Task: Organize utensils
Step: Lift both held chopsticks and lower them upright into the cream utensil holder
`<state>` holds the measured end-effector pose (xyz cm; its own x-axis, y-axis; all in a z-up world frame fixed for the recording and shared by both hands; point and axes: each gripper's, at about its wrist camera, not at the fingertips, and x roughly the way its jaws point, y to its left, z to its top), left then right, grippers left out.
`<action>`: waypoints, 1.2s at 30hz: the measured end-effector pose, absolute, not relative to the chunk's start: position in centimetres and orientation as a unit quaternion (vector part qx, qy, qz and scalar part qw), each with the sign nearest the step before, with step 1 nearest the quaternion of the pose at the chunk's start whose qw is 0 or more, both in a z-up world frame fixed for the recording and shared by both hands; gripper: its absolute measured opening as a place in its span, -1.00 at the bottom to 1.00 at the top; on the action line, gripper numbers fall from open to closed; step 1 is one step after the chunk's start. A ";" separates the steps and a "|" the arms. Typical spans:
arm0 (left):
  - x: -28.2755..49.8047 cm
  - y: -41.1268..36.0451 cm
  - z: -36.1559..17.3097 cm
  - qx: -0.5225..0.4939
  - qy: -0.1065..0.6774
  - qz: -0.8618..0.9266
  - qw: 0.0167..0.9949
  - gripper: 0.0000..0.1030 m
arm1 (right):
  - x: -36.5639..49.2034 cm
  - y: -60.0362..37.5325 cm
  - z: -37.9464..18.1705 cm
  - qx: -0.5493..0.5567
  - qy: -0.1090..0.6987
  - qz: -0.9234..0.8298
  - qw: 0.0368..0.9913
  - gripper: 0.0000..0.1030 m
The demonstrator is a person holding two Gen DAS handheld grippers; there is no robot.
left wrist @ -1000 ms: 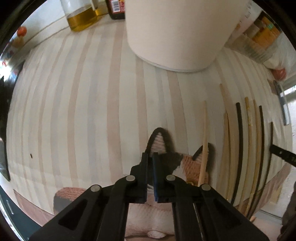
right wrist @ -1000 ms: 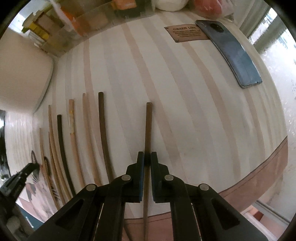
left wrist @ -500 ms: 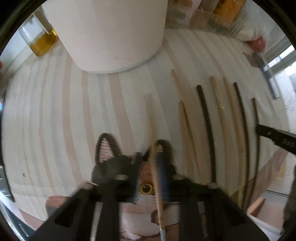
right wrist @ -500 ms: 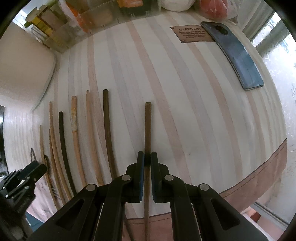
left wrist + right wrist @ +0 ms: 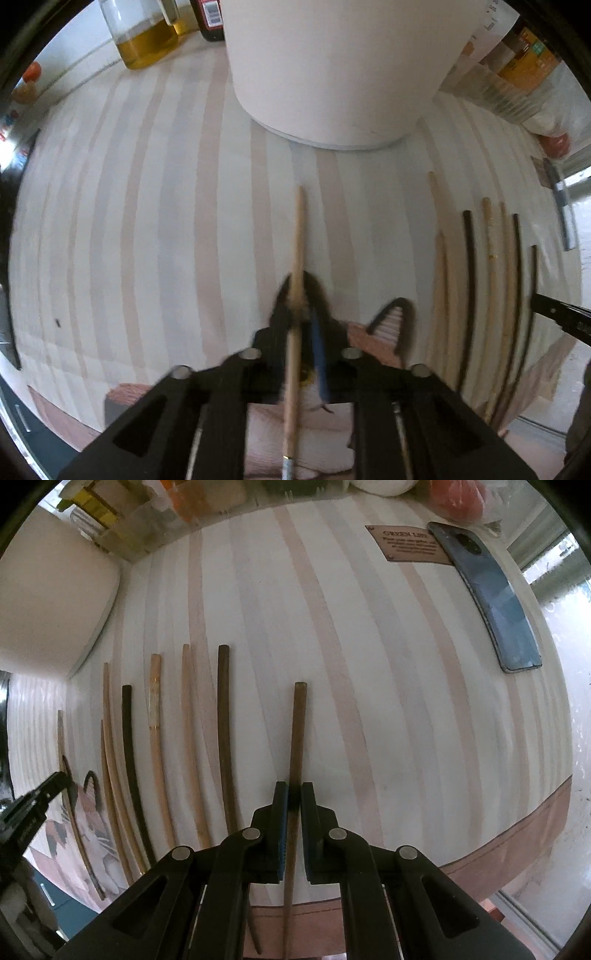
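**Chopsticks on striped cloth: positions relative to both grippers**

Left gripper (image 5: 301, 332): points down at the striped tablecloth (image 5: 147, 221); jaws opening. A light wooden chopstick (image 5: 297, 258) runs lengthwise through the gap, its far end pointing toward the large white container (image 5: 332, 74), its near end passing below the fingers toward the bottom of the left wrist view. The picture is blurred here; whether a pad still touches the stick cannot be told. Beneath the fingers lies a cat-face mat (image 5: 391, 325) with dark ears.

Right gripper (image 5: 291, 801): points down, jaws pressed together on a dark brown chopstick (image 5: 297, 738). The stick extends ahead of the fingertips and back between the fingers to the lower edge of the right wrist view. It stands apart from the row, to its right.

Row of chopsticks (image 5: 159, 746): laid side by side on the cloth, roughly parallel, mixed light and dark wood, between the two grippers. Nearest the right gripper is a dark stick (image 5: 225, 738); then pale ones and a black stick (image 5: 129, 746).

Other items: oil jar (image 5: 147, 37) beyond the container; blue phone (image 5: 491, 598) and brown label plate (image 5: 406, 544) at the far right of the cloth
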<state>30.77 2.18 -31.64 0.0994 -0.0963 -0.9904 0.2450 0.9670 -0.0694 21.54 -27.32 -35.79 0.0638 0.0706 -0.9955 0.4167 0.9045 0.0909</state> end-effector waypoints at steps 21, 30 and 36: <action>30.0 -4.0 -30.1 0.107 0.637 -0.102 0.757 -0.92 | 21.9 -26.1 -35.7 0.186 0.642 -0.119 0.734 -0.87; 29.1 -2.4 -25.8 0.100 0.590 -0.079 0.798 -0.92 | 20.8 -24.3 -31.6 0.184 0.582 -0.121 0.783 -0.87; 29.3 -1.0 -23.2 0.084 0.569 -0.074 0.815 -0.92 | 21.0 -22.8 -28.9 0.171 0.549 -0.112 0.810 -0.87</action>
